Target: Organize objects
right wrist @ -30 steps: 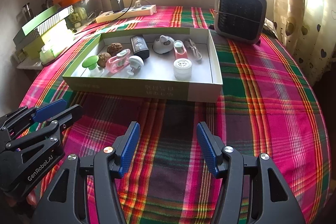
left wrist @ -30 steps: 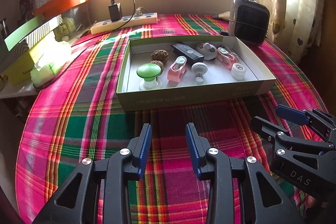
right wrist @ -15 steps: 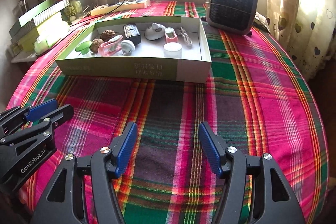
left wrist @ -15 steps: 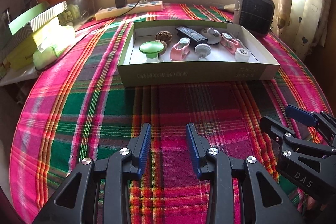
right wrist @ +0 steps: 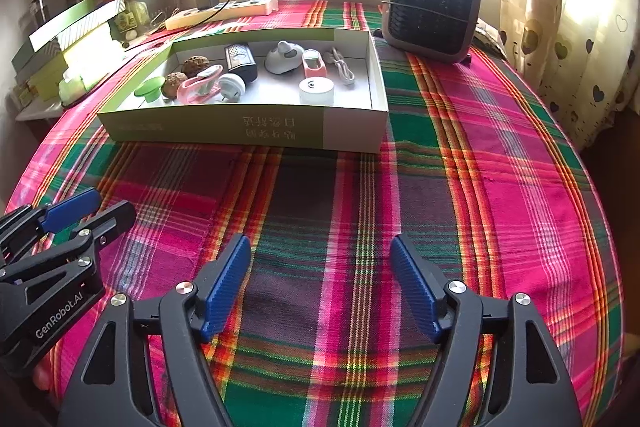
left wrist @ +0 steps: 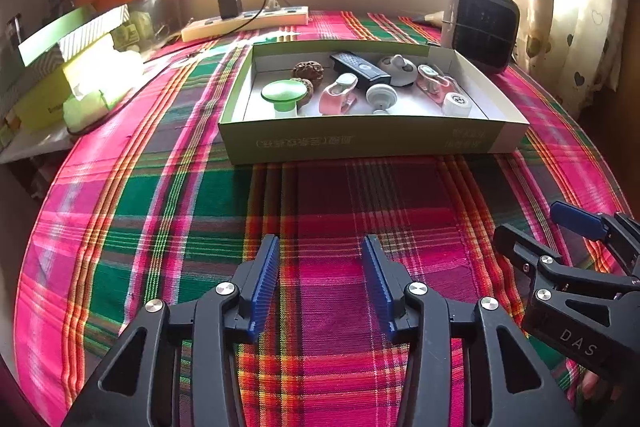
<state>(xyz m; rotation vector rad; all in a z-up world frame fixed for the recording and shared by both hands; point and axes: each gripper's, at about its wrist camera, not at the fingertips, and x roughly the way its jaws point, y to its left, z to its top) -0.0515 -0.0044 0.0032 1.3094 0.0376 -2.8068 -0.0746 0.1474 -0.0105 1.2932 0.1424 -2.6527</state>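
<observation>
A shallow green and white cardboard box (left wrist: pixel 360 141) (right wrist: pixel 224 131) stands on the plaid cloth ahead of both grippers. It holds a green knob (left wrist: pixel 282 95), two brown walnuts (left wrist: pixel 308 70), a pink clip (left wrist: pixel 338 95), a black remote (left wrist: pixel 360 67), a grey plug (left wrist: pixel 380 95), a white round jar (right wrist: pixel 316 90) and a cable (right wrist: pixel 340 65). My left gripper (left wrist: pixel 320 283) is open and empty, well short of the box. My right gripper (right wrist: pixel 320 287) is open wider and empty, beside the left one.
A small grey fan heater (right wrist: pixel 430 15) stands behind the box on the right. A power strip with a charger (left wrist: pixel 244 21) lies at the back. Green boxes and an orange tray (left wrist: pixel 80 39) crowd the left shelf. Curtains hang at the right.
Both grippers have drawn back from the box and risen slightly; the box looks farther away. Their jaws have stayed open and empty.
</observation>
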